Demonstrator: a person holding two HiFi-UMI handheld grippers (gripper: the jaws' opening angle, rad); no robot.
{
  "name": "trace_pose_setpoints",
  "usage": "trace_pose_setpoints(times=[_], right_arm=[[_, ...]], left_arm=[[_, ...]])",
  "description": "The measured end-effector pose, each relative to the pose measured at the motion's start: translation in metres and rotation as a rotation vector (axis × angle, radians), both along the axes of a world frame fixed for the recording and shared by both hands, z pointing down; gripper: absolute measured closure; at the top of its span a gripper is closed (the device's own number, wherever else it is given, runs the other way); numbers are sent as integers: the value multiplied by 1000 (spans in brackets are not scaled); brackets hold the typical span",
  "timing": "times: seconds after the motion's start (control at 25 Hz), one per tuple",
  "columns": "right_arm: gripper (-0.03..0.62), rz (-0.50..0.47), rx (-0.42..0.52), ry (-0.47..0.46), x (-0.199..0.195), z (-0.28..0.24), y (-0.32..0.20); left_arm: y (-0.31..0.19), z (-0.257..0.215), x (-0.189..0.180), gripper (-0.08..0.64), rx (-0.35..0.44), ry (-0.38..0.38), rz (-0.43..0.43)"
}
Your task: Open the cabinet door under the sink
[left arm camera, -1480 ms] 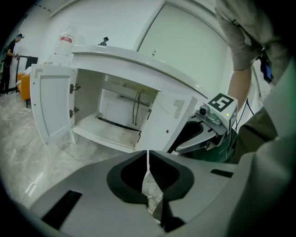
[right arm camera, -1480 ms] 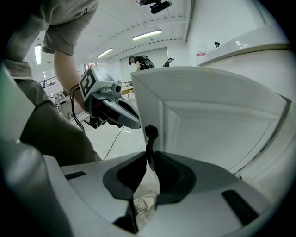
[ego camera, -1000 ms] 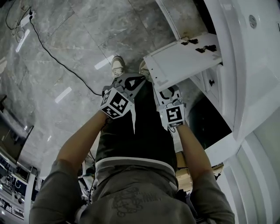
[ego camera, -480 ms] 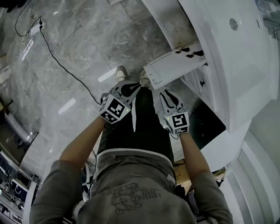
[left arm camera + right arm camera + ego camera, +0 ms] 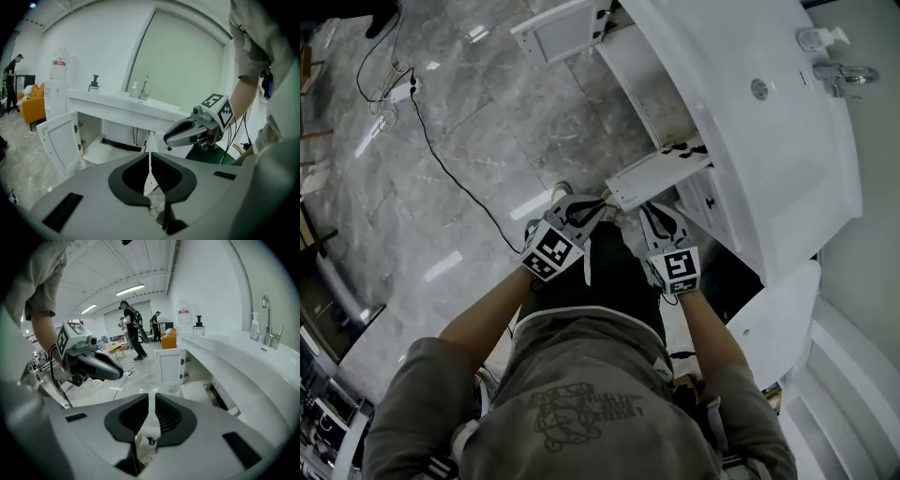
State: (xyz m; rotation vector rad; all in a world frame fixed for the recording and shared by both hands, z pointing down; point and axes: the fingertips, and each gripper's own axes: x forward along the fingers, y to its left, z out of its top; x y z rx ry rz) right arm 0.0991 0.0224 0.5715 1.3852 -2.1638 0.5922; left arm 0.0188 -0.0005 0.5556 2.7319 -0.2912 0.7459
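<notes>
The white sink counter (image 5: pixel 769 141) runs along the right of the head view. Under it two white cabinet doors stand swung open: a near door (image 5: pixel 656 174) just ahead of my grippers and a far door (image 5: pixel 555 30) at the top. The far door (image 5: pixel 61 140) also shows in the left gripper view, and as the far door (image 5: pixel 169 365) in the right gripper view. My left gripper (image 5: pixel 591 208) and right gripper (image 5: pixel 653 212) hang side by side in front of the person's legs, short of the near door. Both are shut on nothing and touch nothing.
A faucet (image 5: pixel 842 73) and a soap bottle (image 5: pixel 821 37) stand on the counter. A black cable (image 5: pixel 450 169) crosses the grey marble floor (image 5: pixel 487 103) from a power strip (image 5: pixel 401 89). People (image 5: pixel 131 329) stand far off in the room. The person's shoes (image 5: pixel 562 192) are near the door.
The head view has swung up and back, so more of the counter and the far door show. Both grippers stay shut, held before the legs. The near door stays open.
</notes>
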Motion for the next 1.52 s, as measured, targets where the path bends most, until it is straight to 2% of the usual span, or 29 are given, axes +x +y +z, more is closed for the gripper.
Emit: trace_pose_setpoints(times=[0.28, 0.44, 0.76, 1.04, 1.32, 1.52], right_arm=[[546, -36, 156, -9, -10, -87, -64], [548, -29, 238, -24, -8, -135, -95], [549, -46, 416, -33, -16, -240, -146], [551, -69, 534, -47, -29, -324, -166], [551, -97, 614, -85, -41, -396, -171], [551, -114, 651, -119, -46, -431, -160]], left_arm=[[-33, -68, 9, 532, 76, 64, -35], [-66, -112, 9, 532, 150, 91, -65], [-118, -195, -2, 532, 221, 168, -169], [-145, -272, -16, 532, 318, 231, -256], [-158, -342, -26, 532, 497, 265, -284], [-159, -386, -37, 532, 570, 293, -334]])
